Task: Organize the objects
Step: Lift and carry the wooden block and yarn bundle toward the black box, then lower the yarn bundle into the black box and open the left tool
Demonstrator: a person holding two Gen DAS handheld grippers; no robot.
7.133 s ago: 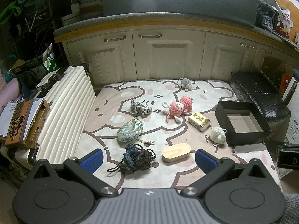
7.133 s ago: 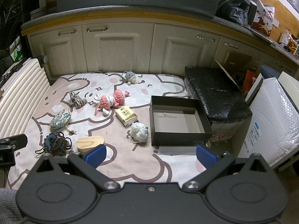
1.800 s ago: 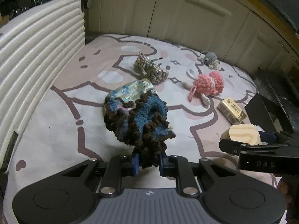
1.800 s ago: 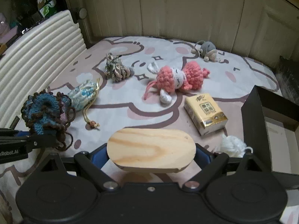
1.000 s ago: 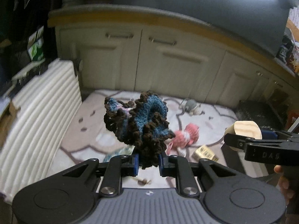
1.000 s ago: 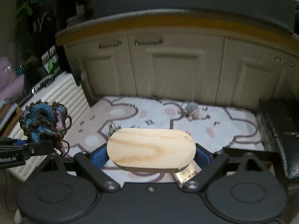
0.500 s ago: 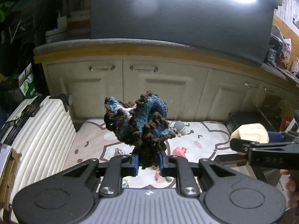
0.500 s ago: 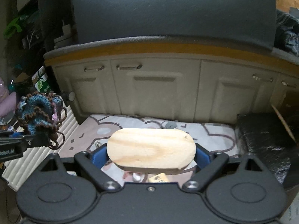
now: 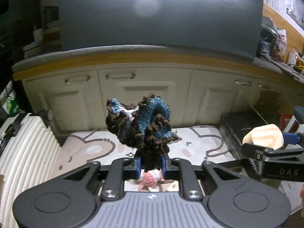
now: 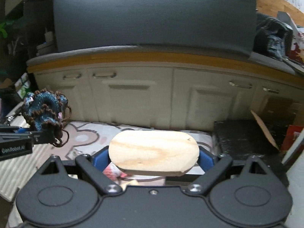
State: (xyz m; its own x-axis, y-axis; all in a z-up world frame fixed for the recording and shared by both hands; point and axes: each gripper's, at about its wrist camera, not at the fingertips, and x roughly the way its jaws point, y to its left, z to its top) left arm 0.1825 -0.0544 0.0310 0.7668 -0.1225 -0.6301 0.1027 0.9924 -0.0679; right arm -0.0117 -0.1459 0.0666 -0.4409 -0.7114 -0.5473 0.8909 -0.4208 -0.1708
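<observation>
Crocheted yarn in blue and brown, a ruffled crochet piece (image 9: 139, 125), bunches up out of the left claw (image 9: 150, 165), whose blue pads (image 9: 137, 166) are clenched on its lower end. It is held high in the air, well above the patterned mat (image 9: 91, 152) on the floor, so the soft ruffles stand clear of everything below. From the right wrist view the same piece hangs at the left edge, with loose brown strands dangling under it.

The right claw (image 10: 154, 158) grips an oval wooden block (image 10: 153, 150) flat across its width, the blue pads (image 10: 204, 160) pressing on the two rounded ends. Holding it by the ends keeps the broad face level and probably stops the smooth wood from slipping. In the left wrist view the block shows end-on at the right, near the crochet piece but apart from it.

Both claws point toward the cream cabinet doors (image 9: 144, 98) under a grey-topped surface (image 10: 133, 50), so little of the mat is visible. A pink knitted toy (image 9: 151, 178) peeks out below the left claw. A white ribbed suitcase (image 9: 22, 152) lies along the mat's left side.

With one item in each claw and both lifted, this looks like the carrying stage; a container is not clearly in view.
</observation>
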